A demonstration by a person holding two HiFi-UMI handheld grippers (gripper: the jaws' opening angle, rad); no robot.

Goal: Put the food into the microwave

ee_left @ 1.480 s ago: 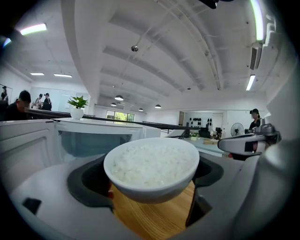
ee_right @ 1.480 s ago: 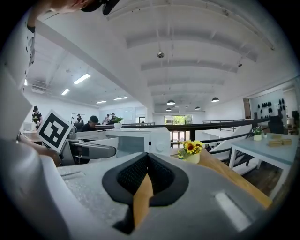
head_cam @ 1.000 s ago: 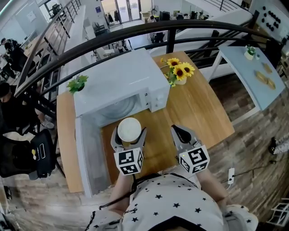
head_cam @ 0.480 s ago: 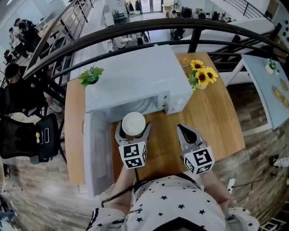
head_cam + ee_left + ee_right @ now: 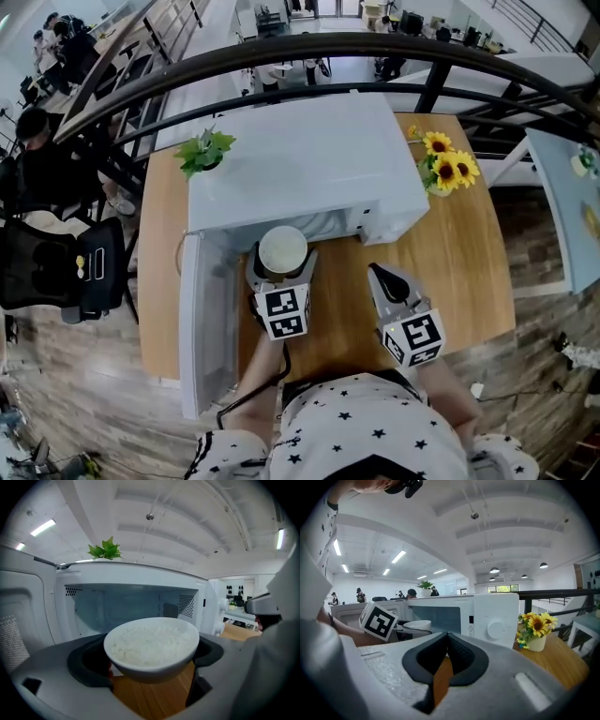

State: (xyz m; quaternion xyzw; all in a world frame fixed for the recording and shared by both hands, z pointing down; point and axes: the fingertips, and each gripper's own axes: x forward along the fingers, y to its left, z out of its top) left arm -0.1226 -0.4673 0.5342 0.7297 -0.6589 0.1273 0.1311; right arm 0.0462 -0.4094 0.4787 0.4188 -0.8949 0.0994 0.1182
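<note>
A white bowl of rice [image 5: 281, 250] [image 5: 152, 645] is clamped between the jaws of my left gripper [image 5: 281, 267] [image 5: 152, 665], held just in front of the open cavity of the white microwave [image 5: 300, 164] [image 5: 131, 606]. The bowl [image 5: 417, 625] also shows in the right gripper view, left of the microwave's control panel [image 5: 496, 618]. My right gripper [image 5: 389, 281] [image 5: 446, 644] is shut with nothing in it, hovering over the wooden table [image 5: 459, 253] to the right of the bowl.
The microwave door [image 5: 208, 319] hangs open toward me on the left. A vase of sunflowers [image 5: 448, 171] [image 5: 534, 630] stands right of the microwave; a small green plant [image 5: 206, 150] sits at its back left. A black railing [image 5: 281, 52] curves behind the table.
My left gripper has carried the bowl of rice forward, closer to the microwave opening. The right gripper has kept its place beside it.
</note>
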